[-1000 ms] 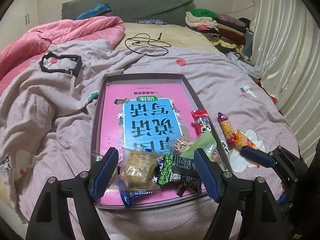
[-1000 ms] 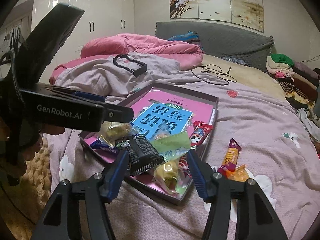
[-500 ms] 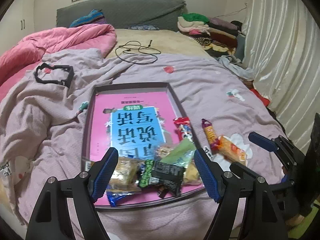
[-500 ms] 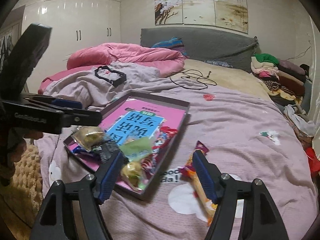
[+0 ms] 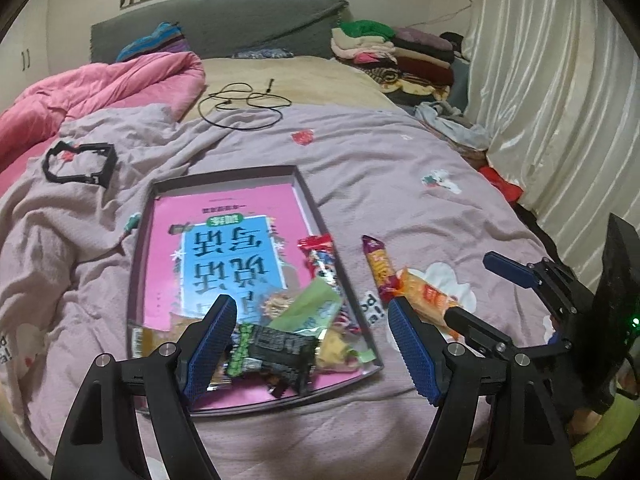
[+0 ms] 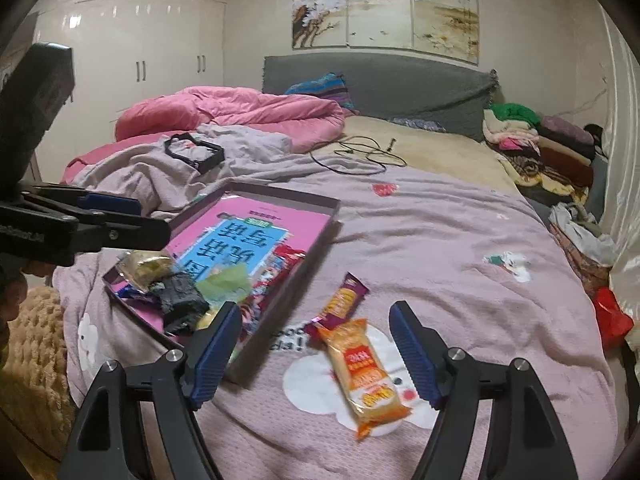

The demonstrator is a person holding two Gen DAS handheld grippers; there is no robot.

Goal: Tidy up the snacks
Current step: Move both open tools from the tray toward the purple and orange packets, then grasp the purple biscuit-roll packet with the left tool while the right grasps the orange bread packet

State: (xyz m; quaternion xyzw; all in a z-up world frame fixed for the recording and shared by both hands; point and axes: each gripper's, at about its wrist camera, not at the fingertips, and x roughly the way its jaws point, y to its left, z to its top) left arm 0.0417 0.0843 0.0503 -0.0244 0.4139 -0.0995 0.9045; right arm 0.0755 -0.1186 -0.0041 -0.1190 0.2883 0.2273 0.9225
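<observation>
- the right gripper [image 6: 312,348] hangs over the bed's near right part, jaws wide and holding nothing; they have just been opening further.
- the orange snack packet [image 6: 366,372] lies flat on the purple blanket [image 6: 440,240] just past the jaws, between their lines, apart from both pads.
- its long axis runs roughly away from the gripper, tilted a little, so i judge the jaws could close across its short width.
- the purple-ended snack bar [image 6: 342,300] lies just beyond it, touching or overlapping its far end, beside the tray's right edge.
- the tray [image 5: 308,196] holds the other snacks heaped at its near right corner.
- the left gripper [image 5: 312,348] hovers over that heap, jaws wide, empty.
- the right gripper is plainly the nearer one to the orange packet.
</observation>
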